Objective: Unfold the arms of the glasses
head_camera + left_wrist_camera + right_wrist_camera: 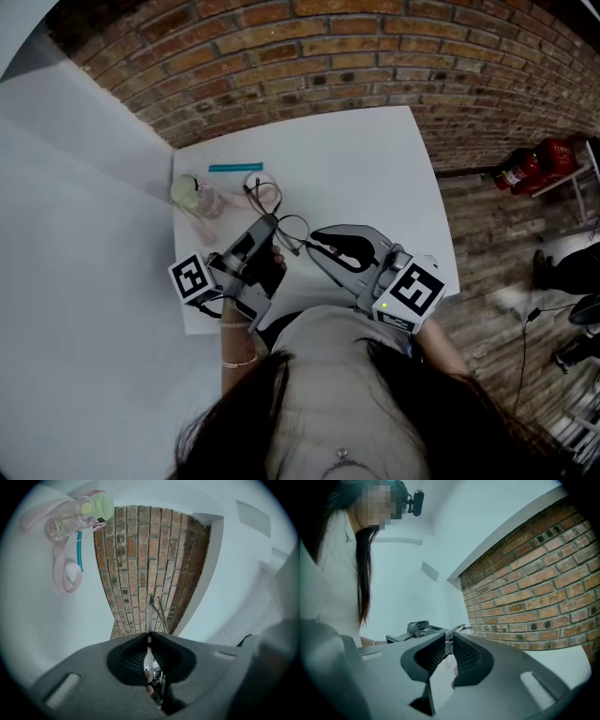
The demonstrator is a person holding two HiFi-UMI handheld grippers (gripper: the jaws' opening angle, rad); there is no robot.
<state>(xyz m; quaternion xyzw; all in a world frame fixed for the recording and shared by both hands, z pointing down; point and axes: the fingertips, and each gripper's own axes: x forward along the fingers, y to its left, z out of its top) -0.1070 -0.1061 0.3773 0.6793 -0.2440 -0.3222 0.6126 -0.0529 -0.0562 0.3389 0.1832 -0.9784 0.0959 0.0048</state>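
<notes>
Glasses (281,217) with a thin wire frame hang just above the white worktop (375,178), near its front edge, held between the two grippers. The left gripper (149,637) is clenched edge-on over a slim part of the frame, and the right gripper (449,644) pinches another part at its tips. A pink bottle (199,197) lies well apart, at the worktop's far left.

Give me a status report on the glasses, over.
Both shut: left gripper on the glasses, right gripper too. Glasses held between them over the table; arm angle too thin to read. The bottle lies well apart, nothing in the way.
</notes>
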